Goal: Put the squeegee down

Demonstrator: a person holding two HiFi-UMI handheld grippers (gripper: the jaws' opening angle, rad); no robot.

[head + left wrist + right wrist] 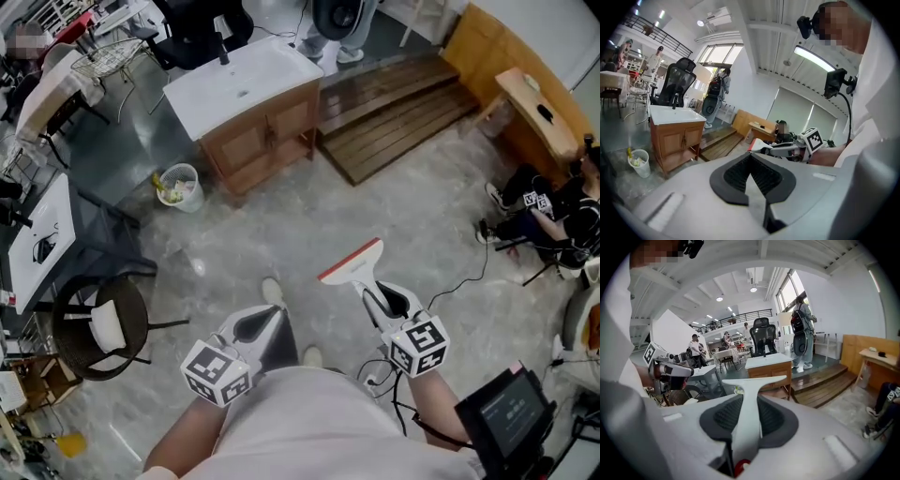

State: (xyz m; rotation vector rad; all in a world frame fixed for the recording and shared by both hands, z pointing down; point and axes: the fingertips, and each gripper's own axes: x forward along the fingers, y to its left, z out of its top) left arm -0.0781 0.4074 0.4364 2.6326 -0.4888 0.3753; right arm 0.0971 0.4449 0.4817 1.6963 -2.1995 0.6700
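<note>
A white squeegee (352, 263) with a red blade edge sticks out forward over the grey floor, its handle clamped between the pads of my right gripper (380, 302). In the right gripper view the squeegee (751, 391) runs up between the black pads, its head crosswise beyond the right gripper (746, 414). My left gripper (266, 317) is held beside it at the left, pads together with nothing between them. The left gripper view shows the left gripper (751, 165) shut, and the squeegee (761, 146) to its right.
A wooden vanity with a white sink top (246, 101) stands ahead, a white bin (178, 186) to its left. Wooden steps (394, 112) lie ahead right. A black chair (98, 323) and a white table (37, 244) are at the left. A seated person (562, 211) and a floor cable (459, 281) are at the right.
</note>
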